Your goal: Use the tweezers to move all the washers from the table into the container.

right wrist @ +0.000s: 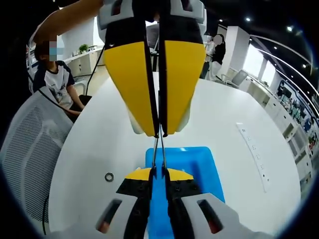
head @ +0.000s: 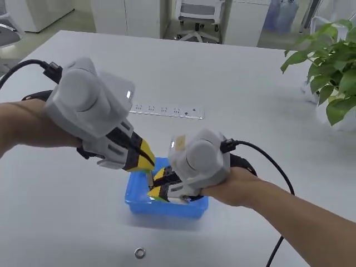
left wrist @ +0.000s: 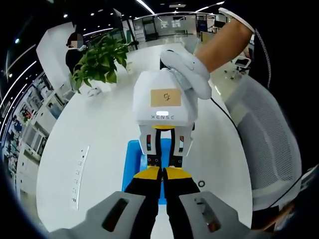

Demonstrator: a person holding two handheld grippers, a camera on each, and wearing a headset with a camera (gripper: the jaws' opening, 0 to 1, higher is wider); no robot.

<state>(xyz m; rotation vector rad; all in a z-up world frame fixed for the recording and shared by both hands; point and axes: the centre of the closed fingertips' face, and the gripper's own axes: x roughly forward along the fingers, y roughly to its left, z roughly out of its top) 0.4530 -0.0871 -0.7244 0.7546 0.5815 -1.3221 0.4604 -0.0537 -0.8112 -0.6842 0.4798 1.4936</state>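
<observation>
Left gripper (right wrist: 159,132) and right gripper (right wrist: 158,174) meeting tip to tip above the blue container (right wrist: 199,169), both clamping the thin tweezers (right wrist: 155,152), one washer (right wrist: 109,177) lying on the table (right wrist: 94,144) beside the container, apart from both claws

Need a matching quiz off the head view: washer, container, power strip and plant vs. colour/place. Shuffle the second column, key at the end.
Things:
1. washer
2. container
3. power strip
4. plant

Colour and place:
a. green, far right
b. blue, in the middle
c. metallic, on the near side of the container
d. white, beyond the container

Pairs: 1-c, 2-b, 3-d, 4-a
</observation>
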